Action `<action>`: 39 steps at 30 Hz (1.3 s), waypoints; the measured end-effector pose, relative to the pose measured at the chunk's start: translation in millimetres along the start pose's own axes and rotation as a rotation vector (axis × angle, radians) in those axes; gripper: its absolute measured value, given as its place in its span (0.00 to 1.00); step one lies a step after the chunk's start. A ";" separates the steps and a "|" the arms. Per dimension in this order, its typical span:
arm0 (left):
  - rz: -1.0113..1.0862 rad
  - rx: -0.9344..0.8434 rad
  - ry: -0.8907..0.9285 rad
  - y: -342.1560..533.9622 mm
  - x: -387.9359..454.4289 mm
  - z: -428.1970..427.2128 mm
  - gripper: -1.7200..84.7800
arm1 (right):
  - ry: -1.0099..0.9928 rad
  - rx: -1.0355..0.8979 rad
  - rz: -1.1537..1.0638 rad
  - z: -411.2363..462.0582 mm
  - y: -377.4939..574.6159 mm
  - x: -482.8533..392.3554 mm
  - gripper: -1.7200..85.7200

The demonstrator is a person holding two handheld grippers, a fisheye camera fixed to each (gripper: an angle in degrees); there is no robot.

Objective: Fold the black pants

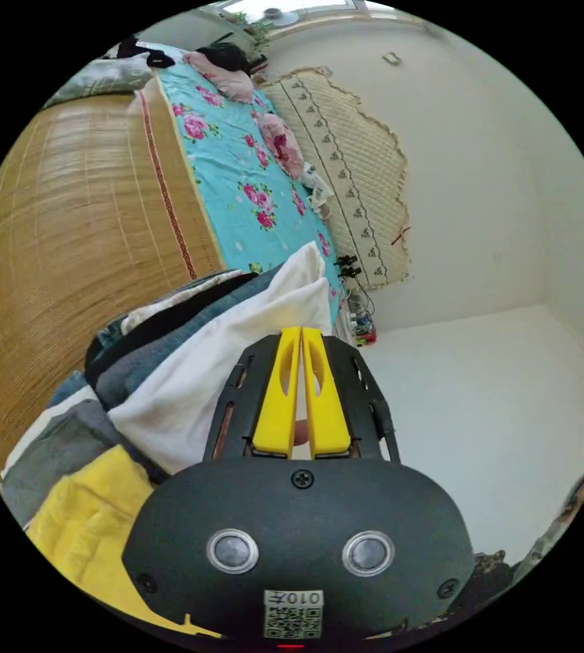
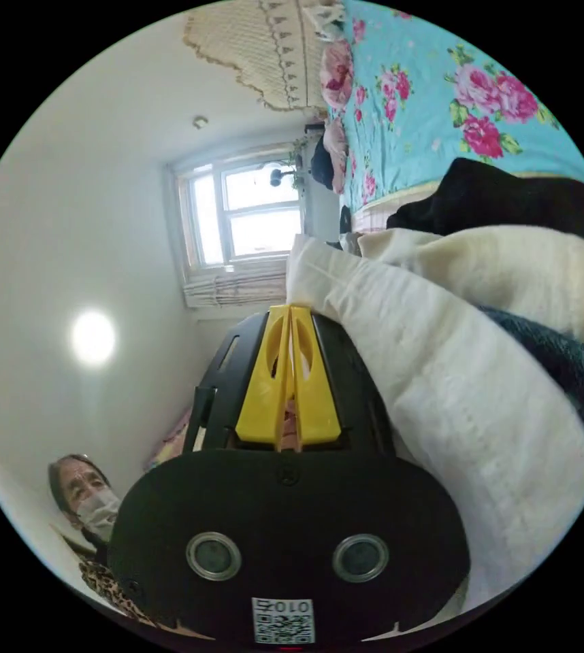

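Observation:
My left gripper [image 1: 301, 332] is shut, its yellow jaws pressed together with nothing seen gripped; the tips lie against a folded white cloth [image 1: 203, 367]. That cloth tops a stack of folded clothes with a black layer [image 1: 159, 325] in it. In the right gripper view, my right gripper [image 2: 290, 309] is also shut, beside the edge of a white cloth [image 2: 442, 394]. A black garment [image 2: 510, 197] lies bunched beyond the cream [image 2: 530, 272] and dark blue [image 2: 564, 367] fabrics, apart from the jaws.
The stack also holds grey [image 1: 60, 449], blue and yellow [image 1: 88, 524] pieces. It rests on a bed with a bamboo mat [image 1: 67, 224] and a turquoise floral sheet [image 1: 237, 170]. A window [image 2: 237, 211] and a person [image 2: 88, 496] are to the side.

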State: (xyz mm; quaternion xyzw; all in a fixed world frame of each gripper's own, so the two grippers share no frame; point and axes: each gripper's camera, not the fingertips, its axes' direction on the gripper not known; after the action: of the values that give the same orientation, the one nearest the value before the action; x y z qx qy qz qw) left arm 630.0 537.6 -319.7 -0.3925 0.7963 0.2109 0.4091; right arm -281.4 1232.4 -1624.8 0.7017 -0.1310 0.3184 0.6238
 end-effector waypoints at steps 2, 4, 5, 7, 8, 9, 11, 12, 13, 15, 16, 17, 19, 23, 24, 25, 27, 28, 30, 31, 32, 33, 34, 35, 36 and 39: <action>-0.001 0.019 -0.073 5.3 -2.7 -38.2 0.02 | 0.076 0.030 -0.033 2.2 3.5 -20.1 0.04; 0.028 0.024 -0.069 19.2 -4.2 -95.8 0.02 | 0.051 0.036 -0.124 3.5 15.2 -43.7 0.04; 0.040 0.026 -0.086 24.3 -3.7 -111.4 0.02 | 0.010 0.024 -0.193 1.9 29.2 -59.5 0.04; 0.129 0.023 -0.152 50.6 2.1 -172.7 0.02 | 0.006 0.054 -0.280 -6.6 60.8 -84.7 0.04; 0.140 0.018 -0.168 58.2 2.6 -187.0 0.02 | 0.001 0.044 -0.342 -11.4 86.3 -102.8 0.04; 0.158 0.005 -0.184 74.2 2.0 -214.4 0.02 | 0.034 0.035 -0.379 -15.1 116.6 -120.6 0.04; 0.176 -0.019 -0.174 98.6 -2.4 -252.3 0.02 | 0.159 0.006 -0.417 -13.9 170.6 -148.3 0.04; 0.164 -0.036 -0.175 113.8 -7.8 -273.7 0.02 | 0.248 -0.025 -0.428 -8.4 210.4 -166.5 0.04; 0.140 -0.055 -0.180 128.4 -14.3 -292.8 0.02 | 0.296 -0.036 -0.427 -4.7 230.5 -175.4 0.04; 0.094 -0.061 -0.173 150.6 -24.3 -319.1 0.02 | 0.477 -0.092 -0.441 20.5 308.5 -213.4 0.04; 0.066 -0.069 -0.154 165.1 -30.1 -332.6 0.02 | 0.526 -0.103 -0.445 28.8 326.3 -222.5 0.04; 0.055 -0.080 -0.145 172.0 -32.6 -337.8 0.02 | 0.633 -0.118 -0.439 46.2 357.8 -236.7 0.04; 0.010 -0.126 -0.144 198.0 -38.3 -354.4 0.02 | 0.761 -0.147 -0.412 73.0 393.0 -246.2 0.04; -0.052 -0.119 -0.130 235.5 -23.6 -389.8 0.02 | 0.819 -0.295 -0.355 138.7 430.7 -231.2 0.04; -0.057 -0.085 -0.135 248.7 -10.2 -409.4 0.02 | 0.839 -0.368 -0.363 161.2 433.9 -222.8 0.04; -0.050 -0.039 -0.162 263.5 7.0 -433.4 0.02 | 0.854 -0.399 -0.382 172.8 435.1 -219.0 0.04; -0.049 0.037 -0.205 290.3 36.1 -473.3 0.02 | 0.813 -0.523 -0.394 216.5 432.5 -203.3 0.04; -0.061 0.072 -0.231 309.1 55.7 -497.4 0.02 | 0.789 -0.544 -0.395 226.4 432.2 -201.9 0.04; -0.067 0.072 -0.288 334.2 83.5 -524.3 0.02 | 0.675 -0.591 -0.489 259.2 442.7 -208.3 0.04; -0.056 0.067 -0.318 350.2 100.0 -538.5 0.02 | 0.654 -0.606 -0.504 266.1 446.4 -208.9 0.04; -0.058 0.066 -0.322 358.6 106.6 -545.0 0.02 | 0.630 -0.630 -0.521 277.6 454.7 -207.3 0.04; -0.077 0.066 -0.315 374.5 115.5 -556.0 0.02 | 0.610 -0.657 -0.520 286.6 463.5 -201.5 0.04; -0.103 0.080 -0.307 391.1 122.3 -566.6 0.02 | 0.597 -0.672 -0.511 290.4 467.6 -197.2 0.04; -0.116 0.095 -0.308 399.9 125.6 -572.3 0.02 | 0.573 -0.696 -0.480 296.8 475.3 -187.3 0.04; -0.136 0.122 -0.310 417.1 131.3 -583.5 0.02 | 0.540 -0.712 -0.447 301.9 482.7 -177.8 0.04; -0.177 0.132 -0.264 447.8 130.1 -606.0 0.02 | 0.471 -0.741 -0.391 316.0 500.6 -166.2 0.04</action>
State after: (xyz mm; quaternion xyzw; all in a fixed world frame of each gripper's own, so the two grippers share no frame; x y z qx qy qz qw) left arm -68.2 350.5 -70.2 -0.4024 0.7099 0.1711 0.5521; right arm -609.6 800.1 -1335.7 0.3524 0.0436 0.2773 0.8928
